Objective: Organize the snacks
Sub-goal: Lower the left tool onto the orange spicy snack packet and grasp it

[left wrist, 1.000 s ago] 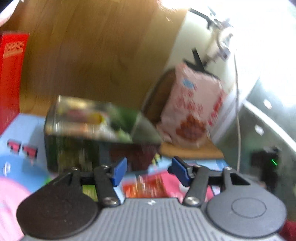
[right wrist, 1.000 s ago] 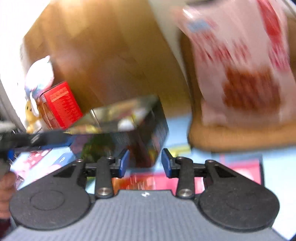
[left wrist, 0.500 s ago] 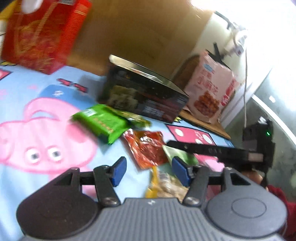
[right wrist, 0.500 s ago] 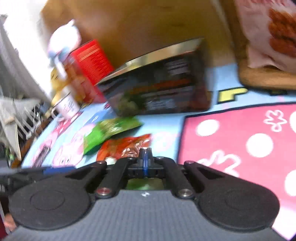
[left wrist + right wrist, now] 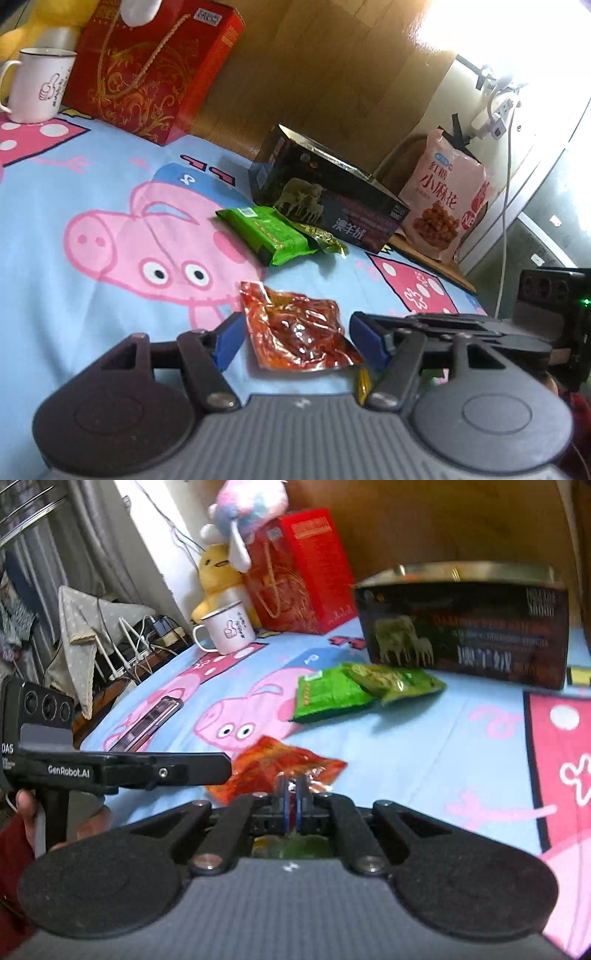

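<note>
Your left gripper is spread wide around the crinkly red foil snack packet, low centre of frame. Drop lower, pinch mid-packet. R gripper is nearly closed w/ no visible hold.

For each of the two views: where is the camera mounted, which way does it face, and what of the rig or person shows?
Left wrist: behind the open left claw, facing the red packet and dark box; right claw crosses at right.
Right wrist: behind the nearly shut right claw, facing the same packet; left claw and a hand at left.
Shared: packet, box, green packet.
</note>
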`<action>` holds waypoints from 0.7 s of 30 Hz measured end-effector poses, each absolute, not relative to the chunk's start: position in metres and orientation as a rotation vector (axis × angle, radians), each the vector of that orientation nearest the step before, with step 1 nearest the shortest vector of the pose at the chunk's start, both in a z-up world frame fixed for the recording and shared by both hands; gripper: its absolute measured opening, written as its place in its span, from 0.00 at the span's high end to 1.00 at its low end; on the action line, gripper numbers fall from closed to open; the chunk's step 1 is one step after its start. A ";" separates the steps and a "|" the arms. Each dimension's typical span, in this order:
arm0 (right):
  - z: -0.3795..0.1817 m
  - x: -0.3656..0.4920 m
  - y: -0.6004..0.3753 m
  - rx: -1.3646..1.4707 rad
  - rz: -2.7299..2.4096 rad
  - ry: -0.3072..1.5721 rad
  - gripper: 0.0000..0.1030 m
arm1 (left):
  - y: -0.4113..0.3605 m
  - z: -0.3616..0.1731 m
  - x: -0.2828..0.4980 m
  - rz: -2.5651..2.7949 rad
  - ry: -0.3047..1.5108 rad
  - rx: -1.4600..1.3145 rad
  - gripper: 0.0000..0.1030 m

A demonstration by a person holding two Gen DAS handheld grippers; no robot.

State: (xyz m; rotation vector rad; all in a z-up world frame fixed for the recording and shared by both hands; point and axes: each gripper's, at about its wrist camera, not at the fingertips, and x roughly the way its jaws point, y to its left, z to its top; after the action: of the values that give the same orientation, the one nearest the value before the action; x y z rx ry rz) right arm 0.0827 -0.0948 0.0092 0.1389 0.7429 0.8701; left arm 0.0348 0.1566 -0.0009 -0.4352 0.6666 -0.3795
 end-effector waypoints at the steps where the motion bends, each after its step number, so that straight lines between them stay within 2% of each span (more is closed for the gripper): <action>1: 0.011 0.080 -0.096 0.126 0.862 0.728 0.88 | 0.159 -0.001 0.032 -0.380 0.662 -0.438 0.39; 3: 0.015 0.076 -0.101 0.113 0.844 0.704 0.81 | 0.162 0.000 0.028 -0.385 0.660 -0.447 0.39; 5: 0.014 0.073 -0.106 0.110 0.832 0.692 0.65 | 0.166 0.000 0.025 -0.388 0.657 -0.455 0.38; 8: 0.012 0.070 -0.105 0.071 0.813 0.691 0.62 | 0.173 0.001 0.021 -0.393 0.652 -0.472 0.38; 14: 0.012 0.063 -0.093 -0.057 0.819 0.688 0.50 | 0.190 0.002 0.022 -0.407 0.648 -0.535 0.38; 21: 0.004 0.068 -0.072 -0.100 0.833 0.713 0.45 | 0.178 -0.008 0.042 -0.432 0.712 -0.544 0.38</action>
State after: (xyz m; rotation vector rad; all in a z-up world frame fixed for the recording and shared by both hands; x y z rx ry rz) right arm 0.0682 -0.0725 0.0040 -0.0995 0.7130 0.8333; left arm 0.0416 0.1784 -0.0082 -0.5443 0.7123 -0.4316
